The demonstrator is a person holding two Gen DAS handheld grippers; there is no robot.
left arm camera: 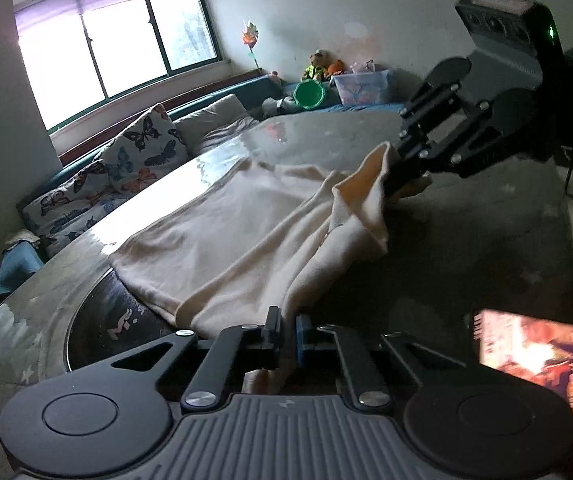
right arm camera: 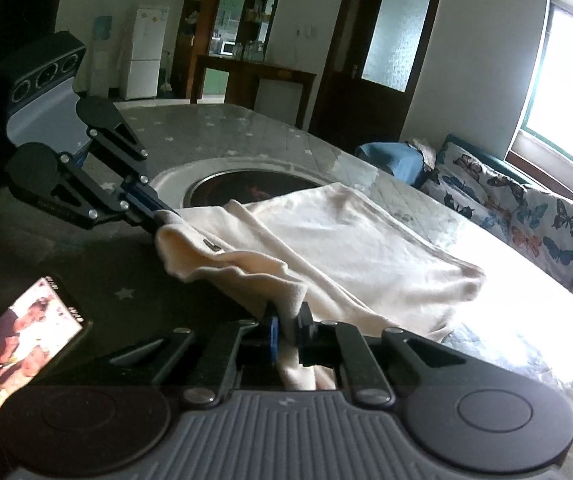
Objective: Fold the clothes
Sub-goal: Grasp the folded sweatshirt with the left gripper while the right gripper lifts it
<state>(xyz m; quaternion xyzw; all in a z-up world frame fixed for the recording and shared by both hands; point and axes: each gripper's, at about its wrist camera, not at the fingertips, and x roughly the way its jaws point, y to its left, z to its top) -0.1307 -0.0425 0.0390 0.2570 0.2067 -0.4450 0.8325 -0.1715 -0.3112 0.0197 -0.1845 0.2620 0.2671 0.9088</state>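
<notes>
Lying on the big table is a cream-coloured garment, spread flat over most of its length and lifted at the near edge. Its long axis runs from the near side of the table, where the two grippers are, toward the far edge beside the sofa. The far end lies flat on the glossy table top, and one part of it covers the rim of the dark round inset in the middle of the table.

The left gripper is closed tight on one near corner of the garment; the cloth passes between its two fingers and hangs down behind them. The right gripper is also closed on cloth, holding the other near corner, and a small fold falls under its fingers. Between the two grips the near edge is raised from the table and makes a loose, wavy fold. A small dark label shows on this edge, near the left gripper.

A phone with a bright picture on its screen lies on the table between the grippers, apart from the garment.

Behind the table stands a sofa with butterfly cushions under a window. Further along are a green bowl, a soft toy and a clear plastic box.
</notes>
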